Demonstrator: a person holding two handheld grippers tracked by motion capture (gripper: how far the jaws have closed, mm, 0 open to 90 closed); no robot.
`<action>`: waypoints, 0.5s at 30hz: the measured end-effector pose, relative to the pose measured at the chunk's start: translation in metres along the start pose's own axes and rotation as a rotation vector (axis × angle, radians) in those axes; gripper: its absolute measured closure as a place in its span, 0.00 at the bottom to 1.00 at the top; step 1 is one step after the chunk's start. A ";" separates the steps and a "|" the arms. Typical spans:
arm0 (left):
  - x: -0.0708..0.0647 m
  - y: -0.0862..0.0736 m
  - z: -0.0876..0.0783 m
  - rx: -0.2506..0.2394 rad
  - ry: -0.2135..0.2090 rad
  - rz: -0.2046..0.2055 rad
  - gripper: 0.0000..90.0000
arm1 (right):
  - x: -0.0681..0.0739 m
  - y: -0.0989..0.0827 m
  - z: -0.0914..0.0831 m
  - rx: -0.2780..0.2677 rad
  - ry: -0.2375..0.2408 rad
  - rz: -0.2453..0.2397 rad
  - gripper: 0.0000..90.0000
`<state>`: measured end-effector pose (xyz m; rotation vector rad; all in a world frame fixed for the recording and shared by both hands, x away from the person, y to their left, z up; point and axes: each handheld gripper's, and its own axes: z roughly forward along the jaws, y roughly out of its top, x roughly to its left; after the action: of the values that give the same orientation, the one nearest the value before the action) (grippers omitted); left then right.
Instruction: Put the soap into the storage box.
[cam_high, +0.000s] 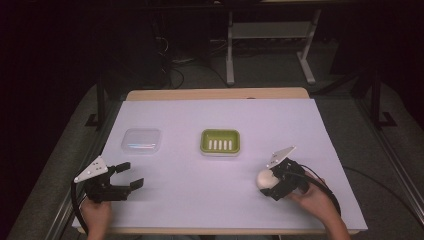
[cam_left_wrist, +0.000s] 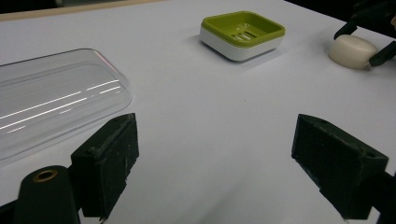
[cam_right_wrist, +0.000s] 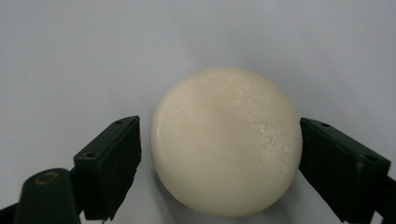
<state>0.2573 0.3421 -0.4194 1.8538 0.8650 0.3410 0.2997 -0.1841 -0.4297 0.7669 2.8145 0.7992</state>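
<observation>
A round cream soap bar (cam_high: 265, 178) (cam_left_wrist: 352, 51) (cam_right_wrist: 226, 140) lies on the white table cover at the front right. My right gripper (cam_high: 268, 183) (cam_right_wrist: 219, 158) straddles it, one jaw on each side. A thin gap shows at the left jaw, and the right jaw is at the soap's edge. A green soap dish (cam_high: 220, 141) (cam_left_wrist: 243, 35) with a slotted bottom sits mid-table. My left gripper (cam_high: 131, 175) (cam_left_wrist: 215, 154) rests open at the front left with nothing between its jaws.
A clear plastic lid or box (cam_high: 141, 140) (cam_left_wrist: 51, 98) lies left of the dish, just beyond my left gripper. The white cover (cam_high: 215, 115) spans the tabletop. Dark floor and a metal stand's legs (cam_high: 230, 60) lie behind the table.
</observation>
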 end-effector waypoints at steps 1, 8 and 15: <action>0.000 0.000 0.000 0.000 0.000 0.000 0.16 | 0.000 0.000 0.000 0.005 -0.003 -0.001 0.16; 0.000 0.000 0.000 0.002 0.001 0.001 0.16 | 0.002 -0.001 0.003 0.006 -0.011 0.000 0.17; 0.000 0.000 0.001 0.006 -0.002 0.000 0.16 | 0.003 0.000 0.006 0.022 -0.020 -0.011 0.21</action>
<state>0.2581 0.3417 -0.4205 1.8595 0.8662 0.3370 0.2987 -0.1798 -0.4342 0.7572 2.8124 0.7554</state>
